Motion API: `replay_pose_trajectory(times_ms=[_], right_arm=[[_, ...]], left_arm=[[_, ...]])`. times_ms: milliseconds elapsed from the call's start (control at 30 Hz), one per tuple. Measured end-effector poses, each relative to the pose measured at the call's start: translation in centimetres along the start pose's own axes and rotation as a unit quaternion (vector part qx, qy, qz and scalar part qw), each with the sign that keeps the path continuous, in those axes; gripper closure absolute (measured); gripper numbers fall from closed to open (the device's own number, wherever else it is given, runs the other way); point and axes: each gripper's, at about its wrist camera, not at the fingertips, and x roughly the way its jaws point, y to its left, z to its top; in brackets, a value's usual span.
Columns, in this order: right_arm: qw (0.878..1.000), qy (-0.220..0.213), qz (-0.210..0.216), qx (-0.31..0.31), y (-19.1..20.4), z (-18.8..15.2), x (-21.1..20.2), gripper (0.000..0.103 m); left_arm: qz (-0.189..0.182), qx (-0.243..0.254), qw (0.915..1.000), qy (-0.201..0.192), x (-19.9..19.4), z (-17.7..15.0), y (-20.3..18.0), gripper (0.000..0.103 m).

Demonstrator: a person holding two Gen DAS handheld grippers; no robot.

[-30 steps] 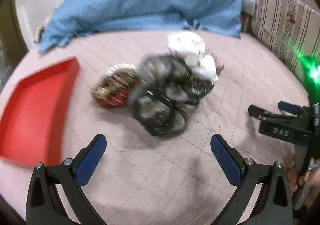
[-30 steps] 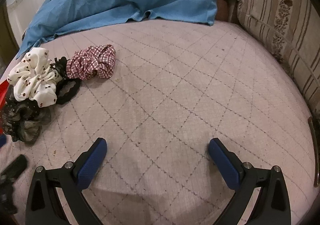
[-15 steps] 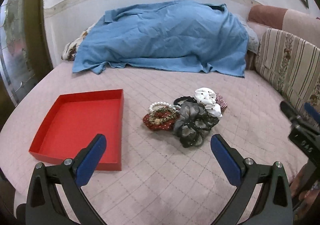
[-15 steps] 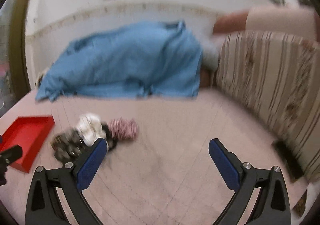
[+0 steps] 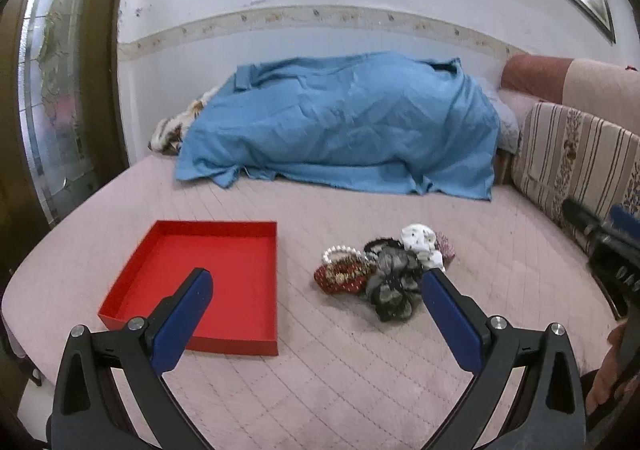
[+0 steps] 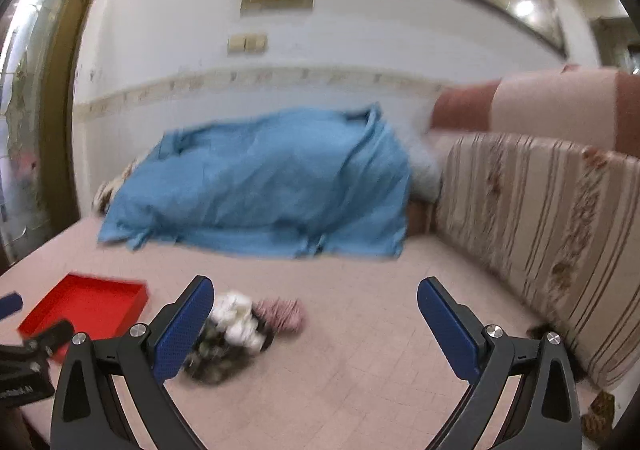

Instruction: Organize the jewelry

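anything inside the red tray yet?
Nothing visible: the red tray shows a bare red floor. The left gripper's finger covers its near corner, so that patch cannot be checked. The accessories pile lies beside it on the bed.

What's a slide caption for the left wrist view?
Open left gripper above a pink quilted bed, empty red tray left, pile of scrunchies and bracelets right, blue blanket behind.

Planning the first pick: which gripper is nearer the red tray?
Left. The left gripper hangs just above the red tray's near edge; the right gripper sits beyond the scrunchie pile.
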Motion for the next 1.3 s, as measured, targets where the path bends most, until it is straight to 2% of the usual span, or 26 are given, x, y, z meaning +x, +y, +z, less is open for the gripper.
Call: replay_pose_trajectory(times_ms=[67, 200, 333, 567, 800, 1067, 1200, 1300], right_arm=[[1.000, 0.004, 0.001, 0.007, -0.1, -0.3, 0.1, 0.000], [0.999, -0.034, -0.016, 0.024, -0.3, -0.4, -1.4, 0.000], [0.997, -0.062, 0.016, 0.050, -0.9, -0.7, -2.3, 0.000], [1.000, -0.001, 0.014, 0.012, 0.5, -1.6, -0.3, 0.000], [0.998, 0.066, 0.000, -0.003, 0.2, -4.1, 2.4, 0.000], [0.997, 0.070, -0.019, -0.029, 0.2, -5.2, 3.0, 0.000], [0.996, 0.081, -0.007, -0.045, 0.8, -5.7, 3.5, 0.000], [0.993, 0.107, 0.011, -0.049, 1.3, -6.3, 4.3, 0.000]], left_arm=[[0.003, 0.002, 1.0000, -0.007, -0.4, 0.0, 0.1, 0.000], [0.006, 0.003, 0.9999, -0.010, -0.7, -0.1, 0.3, 0.000], [0.001, 0.002, 1.0000, -0.002, -0.6, -0.3, 0.6, 0.000], [0.000, 0.003, 0.9998, 0.019, 0.2, -0.4, 0.5, 0.000], [-0.007, -0.003, 0.9987, 0.051, 1.8, -1.1, 0.5, 0.000], [-0.009, 0.001, 0.9974, 0.071, 3.0, -1.7, -0.1, 0.000], [-0.012, 0.007, 0.9964, 0.084, 3.5, -1.9, -0.3, 0.000], [-0.016, 0.009, 0.9947, 0.101, 4.1, -2.3, -0.5, 0.000]])
